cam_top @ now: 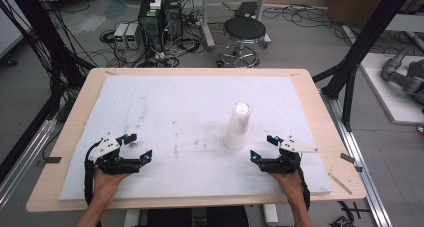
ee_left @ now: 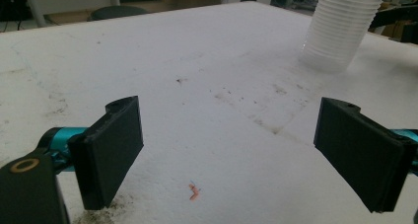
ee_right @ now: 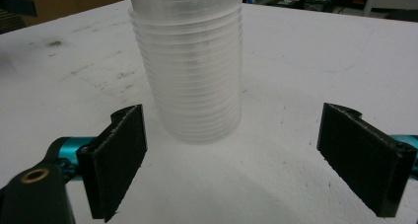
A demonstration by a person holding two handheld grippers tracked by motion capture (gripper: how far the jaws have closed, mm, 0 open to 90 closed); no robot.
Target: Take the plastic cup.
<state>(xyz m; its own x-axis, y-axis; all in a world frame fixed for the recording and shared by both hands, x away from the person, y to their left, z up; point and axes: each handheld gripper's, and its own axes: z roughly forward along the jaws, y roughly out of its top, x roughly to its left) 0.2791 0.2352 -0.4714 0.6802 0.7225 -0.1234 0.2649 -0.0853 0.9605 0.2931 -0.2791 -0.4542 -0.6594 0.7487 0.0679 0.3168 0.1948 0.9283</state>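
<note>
Both claws gape empty: right claw faces the light, crushable cup stack at twelve o'clock; grip its base gently.

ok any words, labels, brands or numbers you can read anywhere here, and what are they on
None can be read.
Stack of clear cups: no print or label.
White foam board: only dirt marks, no writing.
Cardboard box on the floor: a dark printed mark, cut off by the frame and too blurred to read.
Grey boxes on the floor: any front markings are too small to read.
</note>
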